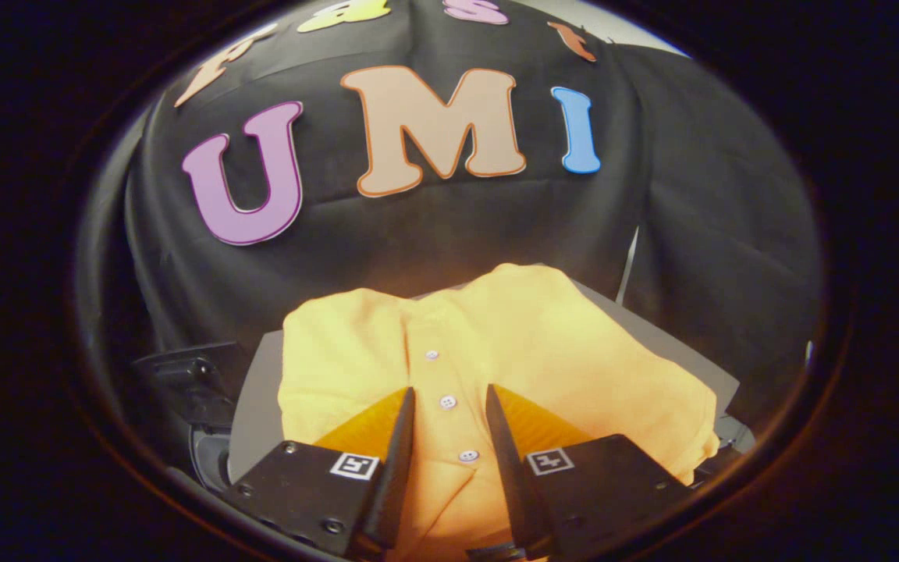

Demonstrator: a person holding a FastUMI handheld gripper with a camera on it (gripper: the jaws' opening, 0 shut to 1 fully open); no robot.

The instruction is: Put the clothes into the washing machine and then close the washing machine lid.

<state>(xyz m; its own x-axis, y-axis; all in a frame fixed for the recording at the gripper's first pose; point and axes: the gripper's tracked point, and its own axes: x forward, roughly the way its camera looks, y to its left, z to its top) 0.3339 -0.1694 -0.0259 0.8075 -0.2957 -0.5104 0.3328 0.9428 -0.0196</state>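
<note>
A yellow button-front shirt [543, 351] lies bunched on a grey flat surface [256, 390]. My gripper [449, 406] is down on the shirt's near part. Its two fingers stand a narrow gap apart, and the button strip with three white buttons [448, 402] runs between them. The cloth fills the gap down to the finger bases and creases there, so both fingers press on a fold of it. The rest of the shirt spreads ahead of and beside the fingertips [406, 406].
A dark machine part [188, 382] sits to the left of the grey surface, lower than it. The booth's black cloth wall [449, 226] hangs close behind the shirt. A thin pale pole [627, 273] shows at a gap in the cloth, back right.
</note>
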